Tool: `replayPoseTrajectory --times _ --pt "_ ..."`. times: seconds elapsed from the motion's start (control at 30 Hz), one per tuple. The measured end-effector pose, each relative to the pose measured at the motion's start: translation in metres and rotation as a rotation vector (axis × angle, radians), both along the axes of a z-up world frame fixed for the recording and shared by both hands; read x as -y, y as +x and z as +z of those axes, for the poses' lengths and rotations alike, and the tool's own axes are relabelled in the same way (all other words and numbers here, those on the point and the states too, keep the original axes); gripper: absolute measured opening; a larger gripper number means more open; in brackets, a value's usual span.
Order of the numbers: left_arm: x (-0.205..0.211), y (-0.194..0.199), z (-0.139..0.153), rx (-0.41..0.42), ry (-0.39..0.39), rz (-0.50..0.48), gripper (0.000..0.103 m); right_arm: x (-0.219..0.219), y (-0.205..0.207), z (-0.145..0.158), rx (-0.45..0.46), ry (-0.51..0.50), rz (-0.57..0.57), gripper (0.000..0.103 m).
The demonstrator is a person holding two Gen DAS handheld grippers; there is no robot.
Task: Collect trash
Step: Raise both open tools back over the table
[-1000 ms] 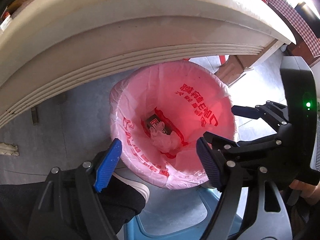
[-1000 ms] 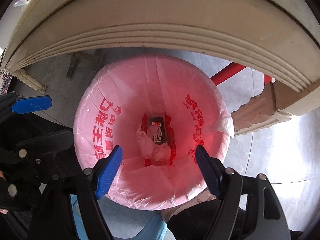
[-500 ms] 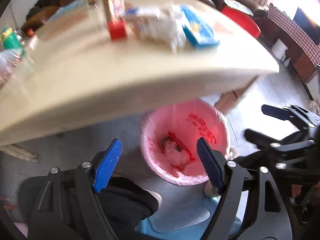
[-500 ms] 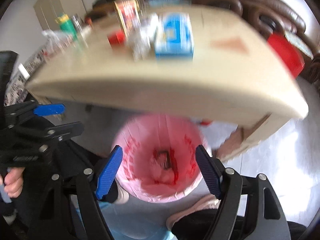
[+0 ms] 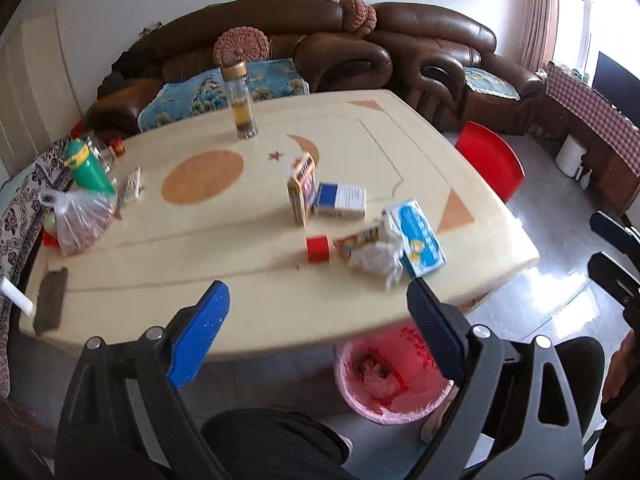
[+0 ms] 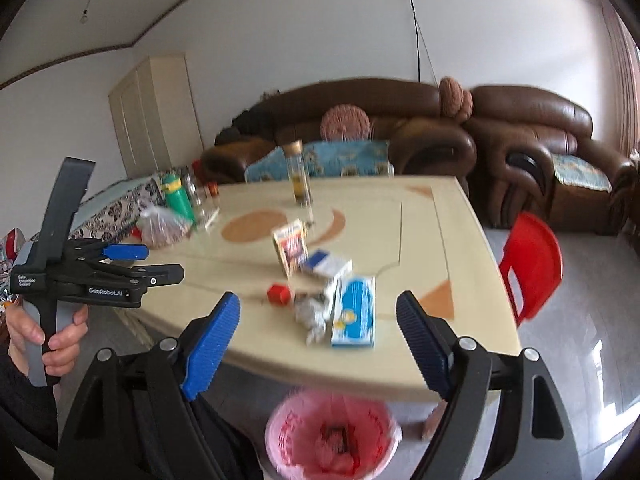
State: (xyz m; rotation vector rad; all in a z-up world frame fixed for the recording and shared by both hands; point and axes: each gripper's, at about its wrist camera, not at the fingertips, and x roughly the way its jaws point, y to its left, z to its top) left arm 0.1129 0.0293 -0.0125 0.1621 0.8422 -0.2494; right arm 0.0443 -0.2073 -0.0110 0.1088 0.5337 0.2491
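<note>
Both claws hang spread apart with nothing between their blue pads: the left claw (image 5: pixel 316 336) over the near edge of the cream bench (image 5: pixel 340 128), the right claw (image 6: pixel 318 338) a little to its right, its tips showing at the far right edge of the left wrist view. From the right wrist view the left claw also appears at the left, gripped in a hand (image 6: pixel 44 336).

Below the bench's near edge, on the floor, stands the bin with a pink liner (image 5: pixel 390 380), with crumpled trash and a dark packet at its bottom.

On the bench, nearest the edge, a crumpled white wrapper (image 5: pixel 378 256) lies touching a light blue box (image 5: pixel 418 238) on its right. Just left of the wrapper sits a small red cap (image 5: pixel 318 249). Behind these, an upright carton (image 5: pixel 301 188) stands beside a flat blue and white box (image 5: pixel 340 200).

Further left along the bench are a dark flat object (image 5: pixel 51 304) near the corner, a clear bag of reddish contents (image 5: pixel 82 216) and a green bottle (image 5: pixel 86 166). A tall glass bottle with a gold lid (image 5: pixel 240 100) stands near the far edge.

A red plastic chair (image 5: pixel 490 160) stands off the bench's right side, and a brown leather sofa (image 5: pixel 400 44) runs along the wall beyond.
</note>
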Motion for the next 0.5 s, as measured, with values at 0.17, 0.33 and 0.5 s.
replayPoseTrajectory --times 0.17,0.33,0.5 --pt "0.002 0.018 0.019 0.039 0.041 -0.013 0.088 0.008 0.007 0.016 0.049 0.005 -0.019 0.091" --pt "0.003 0.044 0.016 0.017 0.046 -0.027 0.089 0.015 0.023 0.019 0.048 -0.007 -0.037 0.091" --pt "0.008 0.076 0.001 -0.027 0.049 -0.059 0.089 0.019 0.04 0.012 0.034 -0.012 -0.048 0.091"
